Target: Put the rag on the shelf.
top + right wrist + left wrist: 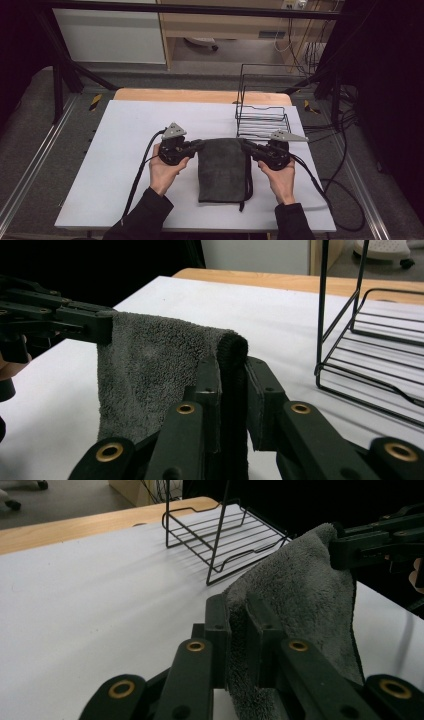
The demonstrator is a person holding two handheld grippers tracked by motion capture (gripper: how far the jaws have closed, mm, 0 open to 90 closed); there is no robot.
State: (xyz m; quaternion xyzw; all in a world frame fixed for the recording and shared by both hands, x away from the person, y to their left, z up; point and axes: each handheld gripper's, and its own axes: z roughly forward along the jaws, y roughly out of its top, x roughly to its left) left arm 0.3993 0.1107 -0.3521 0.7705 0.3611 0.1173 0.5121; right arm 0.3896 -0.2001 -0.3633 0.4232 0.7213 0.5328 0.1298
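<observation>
The left gripper sits just left of centre in the high view, its jaws clamped on the far left corner of a dark grey towel; the left gripper view shows the cloth pinched between the two black jaws at the bottom centre of the frame. The right gripper, just right of centre, bites the opposite far corner, and the right gripper view shows the towel's thick hem squeezed between its jaws.

The step in hand looks like a fold or a lift — both far corners are held and raised a little, while the rest of the towel lies flat on the white table, trailing toward the bottom of the frame. The next move probably calls for both hands to travel together, keeping the held edge taut and level so the cloth does not sag or twist.

Counted: two grippers, two hands, one towel, one black wire rack standing in the upper right of the table — its shelf looks bare
</observation>
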